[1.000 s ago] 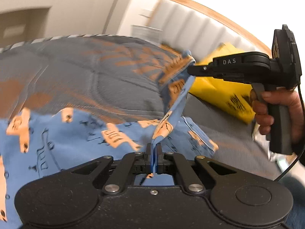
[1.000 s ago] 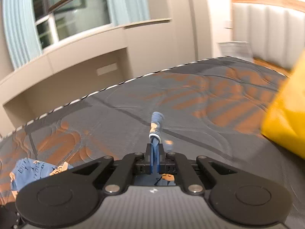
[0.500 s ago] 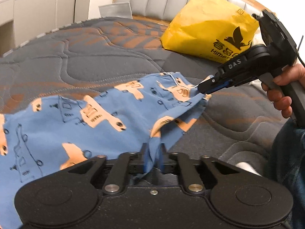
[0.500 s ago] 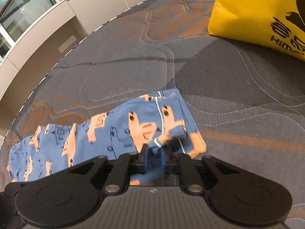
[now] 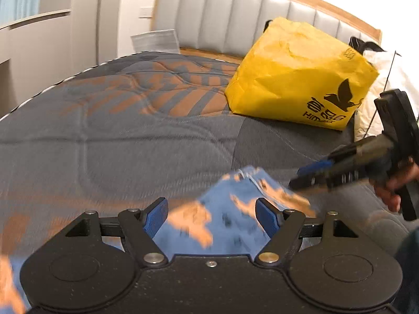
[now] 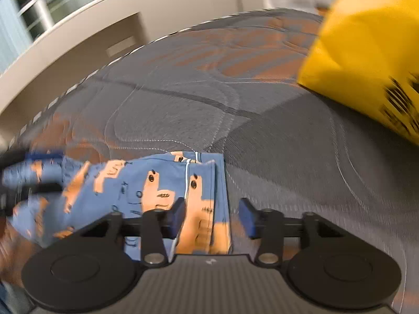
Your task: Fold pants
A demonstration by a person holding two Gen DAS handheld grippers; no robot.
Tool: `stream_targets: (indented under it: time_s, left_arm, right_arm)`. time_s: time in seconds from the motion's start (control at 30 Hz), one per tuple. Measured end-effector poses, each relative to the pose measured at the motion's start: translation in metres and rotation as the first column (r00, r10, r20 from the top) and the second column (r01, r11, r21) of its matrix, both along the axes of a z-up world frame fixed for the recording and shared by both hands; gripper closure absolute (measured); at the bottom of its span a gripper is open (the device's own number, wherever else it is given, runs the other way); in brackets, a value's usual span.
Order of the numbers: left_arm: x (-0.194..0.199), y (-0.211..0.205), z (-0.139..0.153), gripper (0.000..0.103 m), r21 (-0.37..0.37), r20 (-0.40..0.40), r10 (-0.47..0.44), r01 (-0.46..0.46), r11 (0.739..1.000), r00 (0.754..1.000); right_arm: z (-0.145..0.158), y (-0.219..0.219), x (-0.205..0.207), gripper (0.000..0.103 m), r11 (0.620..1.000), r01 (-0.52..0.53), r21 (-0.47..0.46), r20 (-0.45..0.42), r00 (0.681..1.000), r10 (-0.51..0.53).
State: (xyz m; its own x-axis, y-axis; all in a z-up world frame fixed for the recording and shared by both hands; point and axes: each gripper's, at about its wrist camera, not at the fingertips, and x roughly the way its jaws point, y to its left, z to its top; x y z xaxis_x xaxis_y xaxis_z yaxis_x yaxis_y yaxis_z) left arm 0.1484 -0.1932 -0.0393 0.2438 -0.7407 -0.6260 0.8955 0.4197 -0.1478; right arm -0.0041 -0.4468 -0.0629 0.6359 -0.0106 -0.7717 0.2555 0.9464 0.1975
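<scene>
The blue pants (image 6: 146, 188) with orange vehicle prints lie flat on the grey and orange mattress (image 6: 199, 99), waistband end toward the yellow bag. In the left wrist view the pants (image 5: 225, 217) lie below and between the fingers. My left gripper (image 5: 212, 217) is open and empty above the cloth. My right gripper (image 6: 213, 216) is open and empty over the waistband edge. The right gripper also shows in the left wrist view (image 5: 314, 175), held in a hand at the right. Both views are motion-blurred.
A large yellow paper bag (image 5: 301, 78) stands on the mattress (image 5: 131, 130) near the padded headboard (image 5: 235, 18); it also shows in the right wrist view (image 6: 366, 52). A white pillow (image 5: 385, 83) lies behind it. The mattress edge runs along the left by a beige wall ledge (image 6: 78, 36).
Both grippers were shut on the pants' waistband and lowered it onto the mattress. Both have now opened and let go, and the pants lie flat.
</scene>
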Motion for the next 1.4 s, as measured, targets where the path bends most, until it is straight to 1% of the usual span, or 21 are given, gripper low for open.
stream_targets:
  time_s: [0.1,0.17,0.2,0.27,0.37,0.47,0.53,0.63,0.67,0.73,0.8,0.97,1.03,1.1,1.13,1.17,1.2,1.23,1.3,1.33,1.4]
  left_arm:
    - [0.014,-0.030,-0.007,0.027,0.034,-0.010,-0.046,0.046,0.998,0.999]
    - [0.021,-0.046,-0.016,0.027,0.065,-0.023,-0.057,0.058,0.996,0.998]
    - [0.023,-0.052,-0.020,0.028,0.079,-0.026,-0.050,0.052,0.996,0.998]
    - [0.027,-0.061,-0.028,0.028,0.095,-0.033,-0.019,0.022,0.995,0.999]
    - [0.030,-0.060,-0.034,0.029,0.080,-0.052,0.017,-0.013,0.997,0.999]
    - [0.026,-0.059,-0.037,0.029,0.078,-0.040,0.019,-0.016,0.997,0.999]
    - [0.023,-0.058,-0.037,0.028,0.080,-0.022,0.024,-0.022,0.997,0.999]
    - [0.019,-0.054,-0.035,0.022,0.069,-0.014,0.052,-0.050,0.996,0.999]
    - [0.018,-0.051,-0.034,0.019,0.061,-0.015,0.062,-0.061,0.996,0.998]
    - [0.017,-0.044,-0.030,0.018,0.043,-0.015,0.085,-0.084,0.996,0.996]
    - [0.016,-0.035,-0.025,0.016,0.026,-0.014,0.098,-0.097,0.995,0.995]
    - [0.016,-0.004,-0.006,0.010,-0.008,0.010,0.161,-0.160,0.987,0.987]
    - [0.016,0.012,0.001,0.008,-0.021,0.024,0.187,-0.186,0.982,0.982]
    - [0.017,0.031,0.007,0.008,-0.019,0.031,0.219,-0.219,0.976,0.975]
    - [0.017,0.041,0.009,0.008,-0.014,0.030,0.238,-0.238,0.971,0.971]
    - [0.018,0.055,0.012,0.008,-0.008,0.029,0.259,-0.259,0.966,0.965]
    - [0.018,0.068,0.015,0.007,-0.002,0.030,0.279,-0.279,0.960,0.960]
    - [0.019,0.083,0.017,0.006,0.009,0.035,0.298,-0.298,0.954,0.954]
    - [0.022,0.118,0.022,0.003,0.040,0.060,0.348,-0.351,0.936,0.936]
    - [0.023,0.135,0.025,0.003,0.051,0.073,0.378,-0.382,0.923,0.923]
    - [0.028,0.176,0.030,0.001,0.077,0.091,0.454,-0.461,0.884,0.886]
  right_arm:
    - [-0.012,-0.004,0.018,0.062,0.997,-0.081,-0.010,-0.009,0.997,0.081]
    - [-0.022,-0.008,0.028,0.065,0.995,-0.104,-0.005,-0.025,0.994,0.104]
    - [-0.026,-0.010,0.032,0.067,0.994,-0.109,-0.002,-0.029,0.994,0.109]
    - [-0.028,-0.013,0.034,0.072,0.993,-0.121,0.013,-0.002,0.993,0.121]
    - [-0.026,-0.013,0.033,0.072,0.992,-0.128,0.000,0.024,0.991,0.128]
    - [-0.023,-0.011,0.030,0.070,0.991,-0.133,-0.019,0.037,0.990,0.134]
    - [-0.022,-0.009,0.030,0.070,0.990,-0.137,-0.020,0.040,0.990,0.138]
    - [-0.024,-0.006,0.037,0.072,0.989,-0.141,-0.047,0.047,0.988,0.144]
    - [-0.025,-0.004,0.040,0.077,0.988,-0.143,-0.052,0.041,0.989,0.145]
    - [-0.026,-0.003,0.044,0.089,0.990,-0.132,-0.050,0.030,0.991,0.133]
    - [-0.025,-0.001,0.046,0.094,0.991,-0.119,-0.062,0.023,0.992,0.120]
    - [-0.014,-0.003,0.047,0.098,0.991,-0.048,-0.128,0.045,0.997,0.054]
    - [-0.010,-0.005,0.048,0.097,0.988,-0.061,-0.142,0.063,0.996,0.070]
    - [-0.013,-0.004,0.053,0.089,0.987,-0.112,-0.114,0.021,0.993,0.115]
    - [-0.016,-0.003,0.055,0.075,0.986,-0.130,-0.102,-0.004,0.991,0.130]
    - [-0.018,-0.002,0.054,0.056,0.985,-0.133,-0.106,-0.015,0.991,0.132]
    - [-0.019,-0.001,0.050,0.049,0.985,-0.129,-0.111,-0.015,0.992,0.128]
    - [-0.018,-0.001,0.046,0.044,0.986,-0.126,-0.107,-0.007,0.992,0.126]
    - [-0.018,-0.007,0.035,0.043,0.990,-0.125,-0.060,0.006,0.992,0.126]
    - [-0.019,-0.011,0.029,0.039,0.992,-0.119,-0.027,0.002,0.993,0.119]
    - [-0.022,-0.016,0.022,0.038,0.995,-0.100,0.009,-0.020,0.995,0.100]
